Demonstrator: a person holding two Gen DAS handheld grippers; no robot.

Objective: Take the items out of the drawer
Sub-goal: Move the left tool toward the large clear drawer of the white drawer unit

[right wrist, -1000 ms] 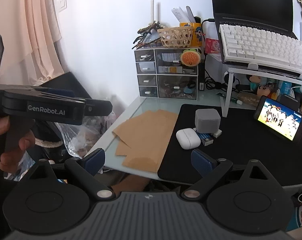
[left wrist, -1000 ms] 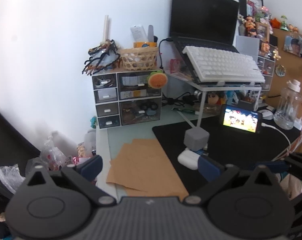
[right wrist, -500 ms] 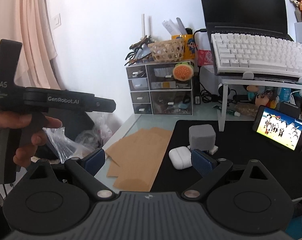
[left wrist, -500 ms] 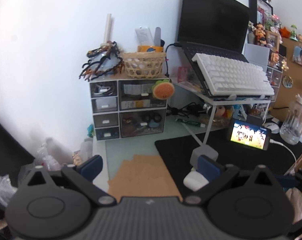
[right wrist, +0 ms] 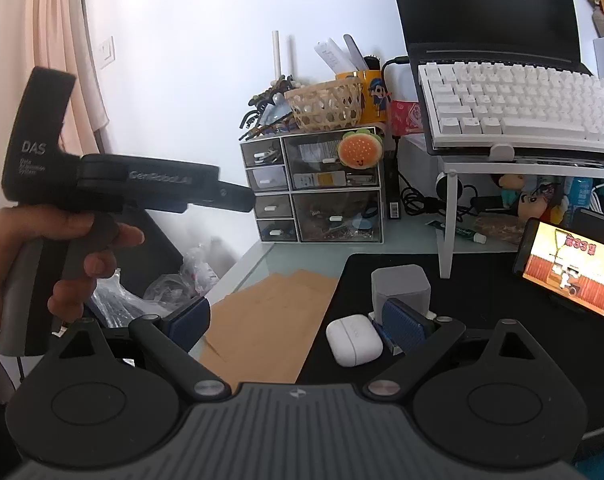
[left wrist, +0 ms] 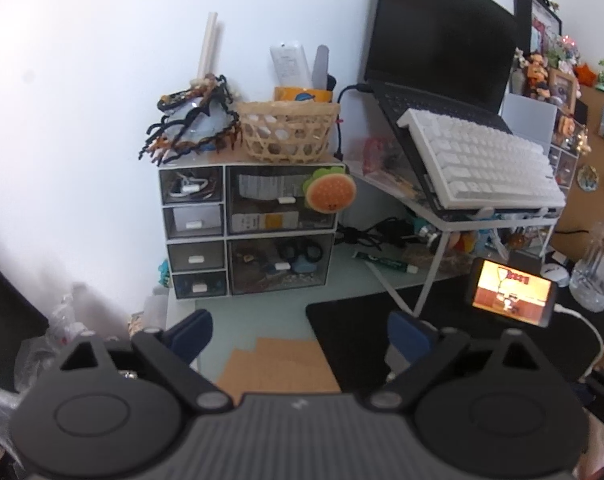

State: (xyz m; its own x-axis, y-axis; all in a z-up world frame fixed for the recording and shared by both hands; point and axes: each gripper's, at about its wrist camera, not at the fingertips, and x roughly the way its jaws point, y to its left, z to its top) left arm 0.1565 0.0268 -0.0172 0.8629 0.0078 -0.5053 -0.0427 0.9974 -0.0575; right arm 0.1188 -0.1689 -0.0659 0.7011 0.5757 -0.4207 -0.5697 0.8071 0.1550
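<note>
Cluttered against the white wall, the drawer unit (left wrist: 249,232) sits shut and well apart from both empty, wide-open tongs, left gripper (left wrist: 298,330) and right gripper (right wrist: 298,320) (2 in all), so a careless reach could topple the basket (left wrist: 288,130) on top

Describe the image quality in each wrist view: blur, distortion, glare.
Left wrist view: soft throughout, water bottle smeared at the right edge, fisheye bending the laptop, dark corners. Right wrist view: sharper; keyboard keys crisp, phone screen bright, drawer unit clearly readable.
</note>
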